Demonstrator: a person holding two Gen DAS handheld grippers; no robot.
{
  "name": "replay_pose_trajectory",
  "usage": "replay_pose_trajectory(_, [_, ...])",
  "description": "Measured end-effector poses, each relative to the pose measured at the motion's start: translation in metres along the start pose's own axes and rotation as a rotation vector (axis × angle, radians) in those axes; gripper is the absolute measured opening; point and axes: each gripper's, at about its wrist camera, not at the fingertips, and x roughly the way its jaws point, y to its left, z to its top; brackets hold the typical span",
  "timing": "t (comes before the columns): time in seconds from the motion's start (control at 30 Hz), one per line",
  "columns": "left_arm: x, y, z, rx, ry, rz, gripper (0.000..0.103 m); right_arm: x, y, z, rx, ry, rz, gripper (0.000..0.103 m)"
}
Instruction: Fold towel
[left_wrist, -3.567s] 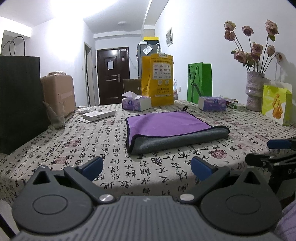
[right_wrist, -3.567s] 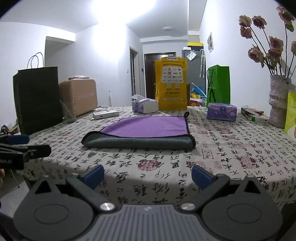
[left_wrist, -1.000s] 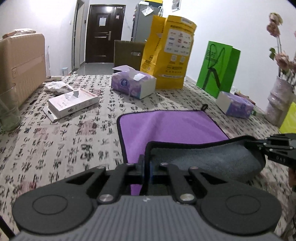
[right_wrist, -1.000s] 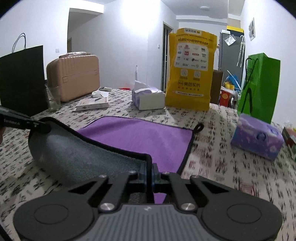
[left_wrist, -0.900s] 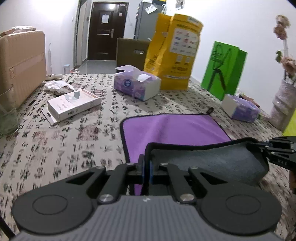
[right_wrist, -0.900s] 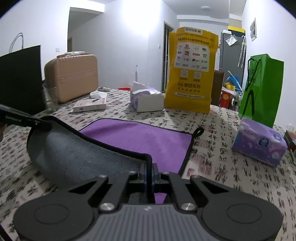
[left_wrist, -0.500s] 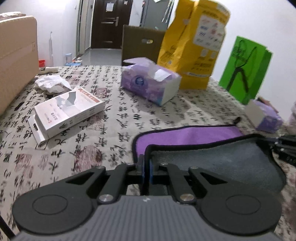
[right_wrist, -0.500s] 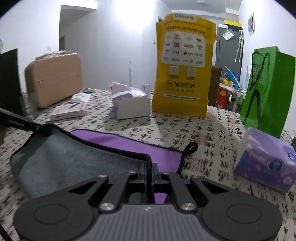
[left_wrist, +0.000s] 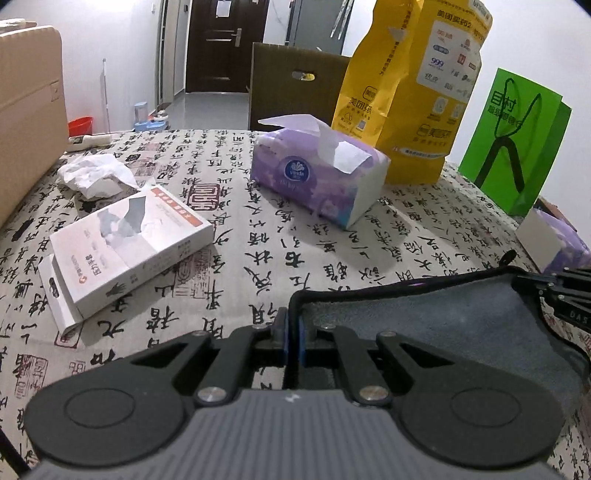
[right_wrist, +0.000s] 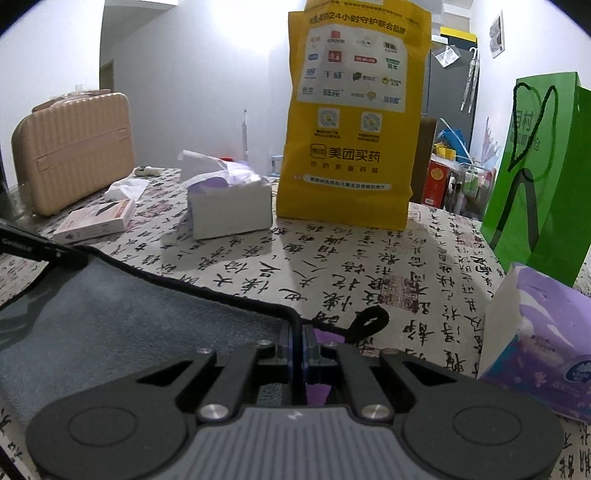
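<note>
The towel (left_wrist: 424, 325), purple on one side and grey on the other with a black hem, lies folded over on the calligraphy-print tablecloth (left_wrist: 288, 236). Its grey side (right_wrist: 122, 325) faces up and covers almost all the purple. My left gripper (left_wrist: 293, 334) is shut on the towel's left corner. My right gripper (right_wrist: 297, 345) is shut on the right corner, next to the black hanging loop (right_wrist: 367, 319). A sliver of purple (right_wrist: 321, 336) shows under the right fingers. Each gripper's tip shows in the other's view, the right one in the left wrist view (left_wrist: 554, 291) and the left one in the right wrist view (right_wrist: 44, 249).
Beyond the towel stand a purple tissue box (left_wrist: 317, 177), a yellow paper bag (right_wrist: 351, 118) and a green bag (right_wrist: 539, 173). A second tissue box (right_wrist: 543, 343) is close on the right. A white carton (left_wrist: 122, 243), crumpled tissue (left_wrist: 96, 177) and a tan case (right_wrist: 74, 147) are on the left.
Both grippers have carried the held towel edge forward over the purple layer, and now the grey side covers nearly all of it. The far objects appear closer.
</note>
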Motion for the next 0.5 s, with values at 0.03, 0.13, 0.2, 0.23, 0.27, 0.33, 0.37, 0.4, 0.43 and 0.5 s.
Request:
replay_pose_trajectory(0.03, [0.002,0.000,0.000,-0.002,0.003,0.000,0.006,0.001,-0.001,0.000,0.002,0.004,-0.001,0.005])
replay_pose_trajectory(0.13, [0.009,0.001,0.000,-0.010,0.018,0.010,0.008,0.005,-0.004,-0.002,0.016,0.003,-0.024,0.006])
replay_pose_trajectory(0.2, [0.013,0.004,-0.001,-0.031,0.016,0.027,0.018,0.007,-0.007,-0.004,0.024,0.010,-0.035,0.009])
replay_pose_trajectory(0.23, [0.012,0.006,-0.002,-0.041,0.012,0.036,0.026,0.008,-0.007,-0.004,0.026,0.011,-0.044,0.013])
replay_pose_trajectory(0.27, [0.010,0.008,-0.002,-0.048,0.007,0.043,0.032,0.007,-0.008,-0.004,0.028,0.005,-0.055,0.018])
replay_pose_trajectory(0.33, [0.002,0.010,-0.002,-0.051,-0.007,0.046,0.035,0.001,-0.010,-0.003,0.032,0.000,-0.062,0.020])
replay_pose_trajectory(0.37, [-0.004,0.009,-0.002,-0.045,-0.016,0.047,0.039,-0.004,-0.010,-0.001,0.028,-0.006,-0.064,0.021])
replay_pose_trajectory(0.4, [-0.010,0.008,-0.001,-0.037,-0.026,0.051,0.043,-0.009,-0.010,0.001,0.024,-0.014,-0.068,0.023])
replay_pose_trajectory(0.43, [-0.017,0.007,0.000,-0.030,-0.039,0.054,0.050,-0.014,-0.010,0.002,0.023,-0.022,-0.071,0.028])
replay_pose_trajectory(0.5, [-0.033,0.003,0.001,-0.016,-0.067,0.052,0.056,-0.027,-0.009,0.006,0.021,-0.038,-0.074,0.036])
